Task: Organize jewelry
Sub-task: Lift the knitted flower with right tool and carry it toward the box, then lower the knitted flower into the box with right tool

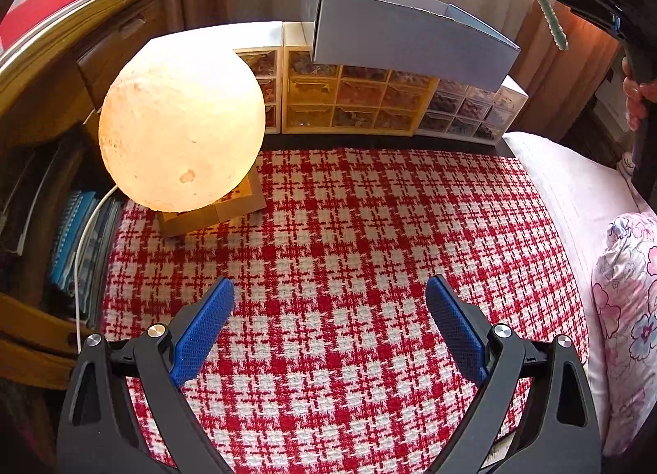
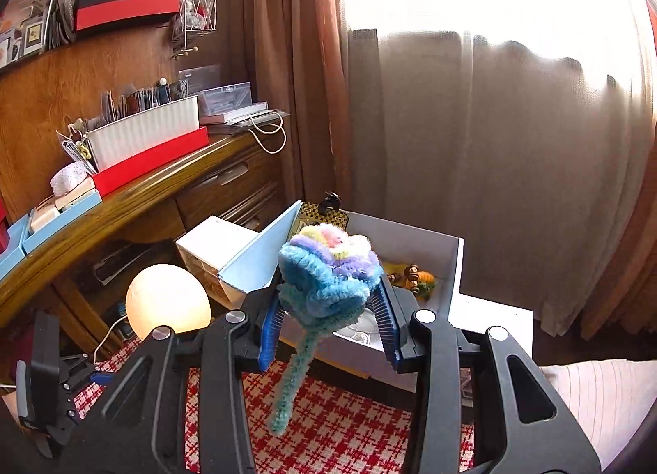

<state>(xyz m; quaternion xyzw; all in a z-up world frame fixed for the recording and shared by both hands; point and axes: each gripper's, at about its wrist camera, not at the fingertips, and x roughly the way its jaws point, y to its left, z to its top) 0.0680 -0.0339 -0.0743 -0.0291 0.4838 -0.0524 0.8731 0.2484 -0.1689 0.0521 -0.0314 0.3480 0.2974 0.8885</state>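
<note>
Right gripper (image 2: 328, 301) pinches the fuzzy flower (image 2: 328, 268) by its head, stem hanging free; left gripper (image 1: 328, 334) stands spread and empty over the checked cloth (image 1: 328, 227) | flower hangs near the open box (image 2: 453, 268) | you should carry it above the box wall, then let go only when the stem is inside.

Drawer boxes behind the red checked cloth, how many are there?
3, in a row: a white one behind the glowing lamp, a yellow one in the middle, another white one rightmost. More may hide behind.
</note>
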